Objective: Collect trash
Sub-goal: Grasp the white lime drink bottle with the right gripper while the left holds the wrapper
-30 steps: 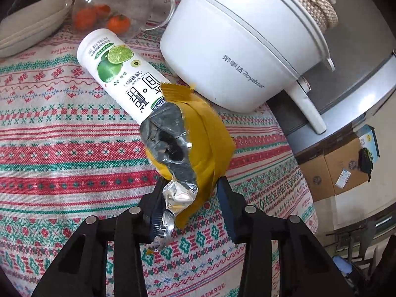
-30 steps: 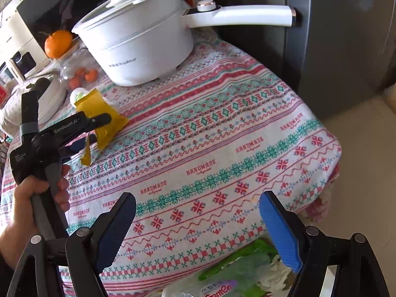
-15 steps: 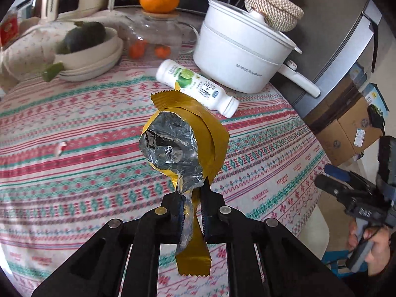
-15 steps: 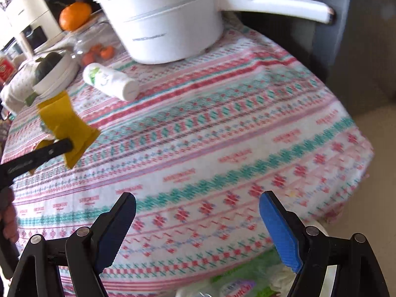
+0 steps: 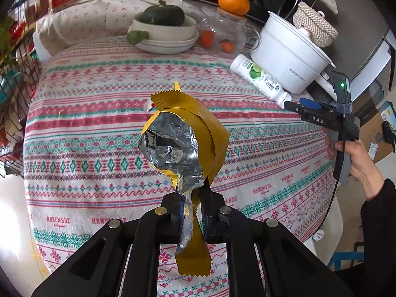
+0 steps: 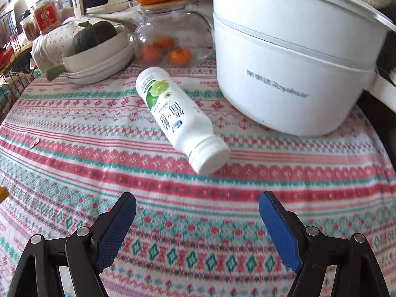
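At frame centre, the left gripper [image 5: 192, 203] clenched a wrapper [image 5: 188, 143]; the right gripper [image 6: 197, 219] stood released below a bottle [image 6: 178, 118].

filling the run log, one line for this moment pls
left gripper: shut on wrapper | right gripper: open, empty, facing bottle | bottle: lying on table beside pot

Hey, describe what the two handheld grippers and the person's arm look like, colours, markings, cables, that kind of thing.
Both grippers have black linkage arms with silver rivets and blue textured pads: the left gripper and the right gripper. Seen from the left wrist camera, the right unit carries white "DAS" lettering, a lit green lamp on a dark top module, a grey handle and a thin black cable. The hand emerges from a black sleeve.
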A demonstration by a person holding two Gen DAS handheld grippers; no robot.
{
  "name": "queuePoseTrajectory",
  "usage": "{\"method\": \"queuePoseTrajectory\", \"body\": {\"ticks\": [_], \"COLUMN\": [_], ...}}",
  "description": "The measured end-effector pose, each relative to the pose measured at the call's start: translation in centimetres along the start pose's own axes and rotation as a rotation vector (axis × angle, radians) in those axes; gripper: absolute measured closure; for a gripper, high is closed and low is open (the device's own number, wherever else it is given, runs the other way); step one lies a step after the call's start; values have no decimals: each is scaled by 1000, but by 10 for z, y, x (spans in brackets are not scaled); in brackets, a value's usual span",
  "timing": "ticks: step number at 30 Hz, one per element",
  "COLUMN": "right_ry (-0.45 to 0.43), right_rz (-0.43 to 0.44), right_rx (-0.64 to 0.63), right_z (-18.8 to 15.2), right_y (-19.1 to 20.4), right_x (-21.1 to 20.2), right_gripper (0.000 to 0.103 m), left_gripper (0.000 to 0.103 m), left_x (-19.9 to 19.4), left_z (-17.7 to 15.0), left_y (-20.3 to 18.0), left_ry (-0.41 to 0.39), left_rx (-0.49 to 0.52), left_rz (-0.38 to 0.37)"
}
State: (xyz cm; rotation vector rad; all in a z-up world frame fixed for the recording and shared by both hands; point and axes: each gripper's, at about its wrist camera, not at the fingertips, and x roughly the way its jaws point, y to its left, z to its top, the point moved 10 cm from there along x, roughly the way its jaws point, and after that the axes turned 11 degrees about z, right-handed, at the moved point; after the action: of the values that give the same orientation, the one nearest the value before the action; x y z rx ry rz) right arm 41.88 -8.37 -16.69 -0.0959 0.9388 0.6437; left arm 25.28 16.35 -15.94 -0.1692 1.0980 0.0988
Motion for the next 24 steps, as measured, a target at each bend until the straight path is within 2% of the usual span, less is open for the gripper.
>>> {"method": "queuePoseTrajectory", "body": {"ticks": [7, 10, 12, 13, 14, 18, 24], "right_ry": [43, 58, 68, 73, 71, 63, 50], "right_rz": [-46, -33, -24, -18, -16, -3, 46], "right_rx": [-108, -142, -155, -159, -167, -179, -184], "right_z": [20, 22, 19, 18, 17, 6, -26], "right_y": [-15, -13, -11, -10, -8, 7, 43], "right_x": [50, 62, 65, 65, 63, 43, -16], "right_gripper": [25, 35, 48, 50, 58, 58, 58], "left_gripper": [92, 92, 92, 92, 92, 92, 92], "left_x": [12, 14, 13, 12, 10, -3, -28], "left_z": [-4, -5, -6, -6, -6, -6, -10], "left_y": [8, 6, 4, 2, 1, -7, -29], "left_ry": [19, 23, 24, 21, 18, -3, -53], "left_rx": [15, 22, 25, 27, 29, 35, 101], "left_rz": [27, 30, 27, 26, 24, 10, 10]}}
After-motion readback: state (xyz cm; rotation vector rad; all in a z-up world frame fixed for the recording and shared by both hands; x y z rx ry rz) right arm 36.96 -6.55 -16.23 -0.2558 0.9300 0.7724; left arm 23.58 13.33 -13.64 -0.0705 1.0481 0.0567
